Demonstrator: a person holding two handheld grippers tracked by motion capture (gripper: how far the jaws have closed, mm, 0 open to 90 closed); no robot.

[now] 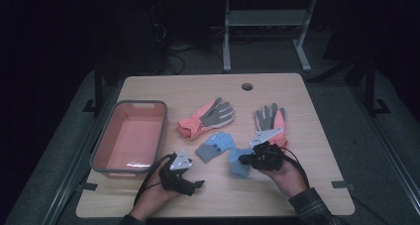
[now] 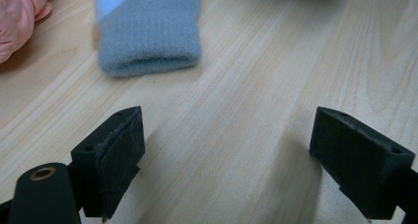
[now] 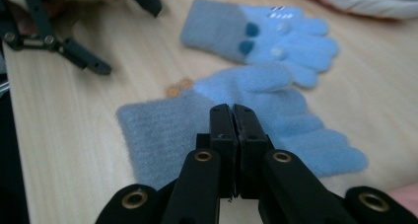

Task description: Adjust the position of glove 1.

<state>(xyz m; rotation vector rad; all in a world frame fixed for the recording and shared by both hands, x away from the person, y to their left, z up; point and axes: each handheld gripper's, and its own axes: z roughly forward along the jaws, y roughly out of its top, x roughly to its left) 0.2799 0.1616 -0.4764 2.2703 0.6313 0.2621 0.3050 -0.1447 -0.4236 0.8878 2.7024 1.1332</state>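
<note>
Dim room, pale wooden counter (image 1: 317, 185). 2 blue gloves lie mid-counter. Right tongs (image 3: 231, 116), closed, seemingly pinching the nearer blue glove (image 3: 246, 120), cuff towards the person. Left tongs (image 2: 226, 155) gape empty, the other blue glove (image 2: 148, 31) straight ahead.

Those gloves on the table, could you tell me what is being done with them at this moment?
A person holds a gripper in each hand at a wooden table. The right gripper, fingers shut with nothing visibly pinched, hangs over a blue glove. The left gripper is open, facing a second blue glove. Two pink-and-grey gloves lie farther back, beside a pink bin.
</note>
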